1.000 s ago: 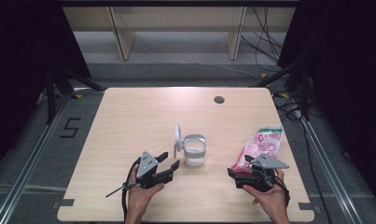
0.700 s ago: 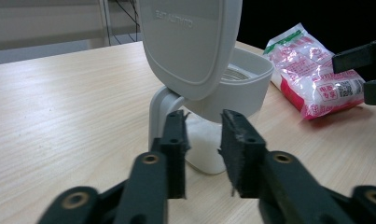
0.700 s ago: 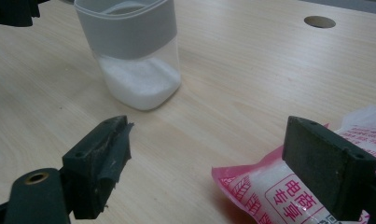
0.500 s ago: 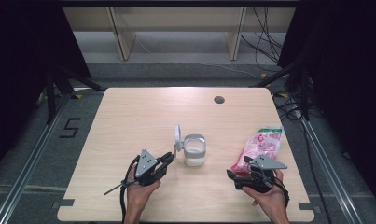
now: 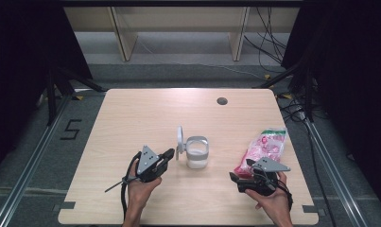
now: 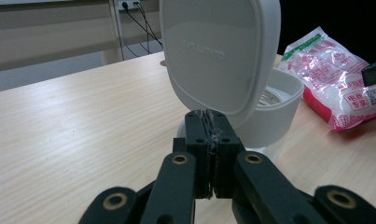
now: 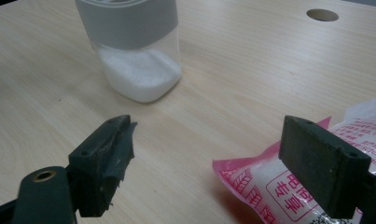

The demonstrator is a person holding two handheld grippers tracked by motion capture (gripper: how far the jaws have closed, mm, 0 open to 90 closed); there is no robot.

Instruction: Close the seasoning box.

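Since the earlier frames, little has shifted: the left gripper (image 5: 167,155) has eased slightly back toward the near-left, away from the jar, while the right gripper (image 5: 239,177) sits in much the same spot. On the light wooden table (image 5: 145,113), the clear square plastic jar with a grey collar and white granules inside (image 5: 197,152) stands upright near the middle, its white hinged lid (image 5: 179,137) flipped up on the jar's left side. In the left gripper view, the black jaws are pressed together with nothing between them, their tips just in front of the lid (image 6: 220,56), and I cannot tell whether they touch it. The right gripper's jaws are spread wide; in its own view the right-hand jaw hangs over the near end of the pink-and-white plastic bag of white granules (image 7: 311,186), which lies flat on the table to the right of the jar (image 7: 134,51), well apart from it. A small round dark hole (image 5: 221,100) marks the far side of the tabletop.
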